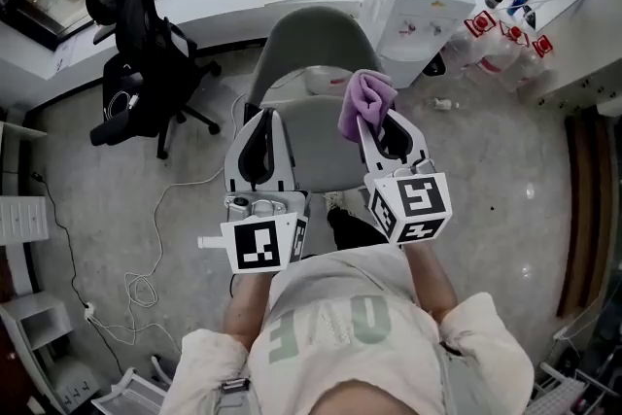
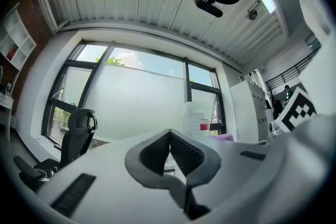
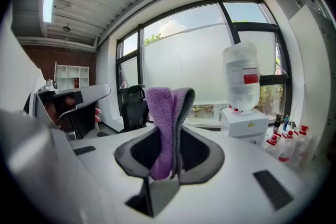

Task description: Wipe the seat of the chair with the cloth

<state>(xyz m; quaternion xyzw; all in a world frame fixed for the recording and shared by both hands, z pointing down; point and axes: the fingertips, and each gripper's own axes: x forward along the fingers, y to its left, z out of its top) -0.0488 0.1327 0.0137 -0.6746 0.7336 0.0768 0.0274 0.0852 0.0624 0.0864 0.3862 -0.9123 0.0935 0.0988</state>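
The right hand-held gripper (image 3: pixel 171 113), clamped on the folded purple cloth (image 1: pixel 365 98), holds it raised over the grey chair's seat (image 1: pixel 326 149), apparently ready for wiping, while the left hand-held gripper (image 2: pixel 168 135), jaws together and empty, hovers beside it.

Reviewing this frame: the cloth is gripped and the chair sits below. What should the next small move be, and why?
Probably lower the right gripper toward the chair seat. Its jaws are shut on the purple cloth, but its own view shows the windows rather than the seat, so the cloth seems to be held above it, not touching.
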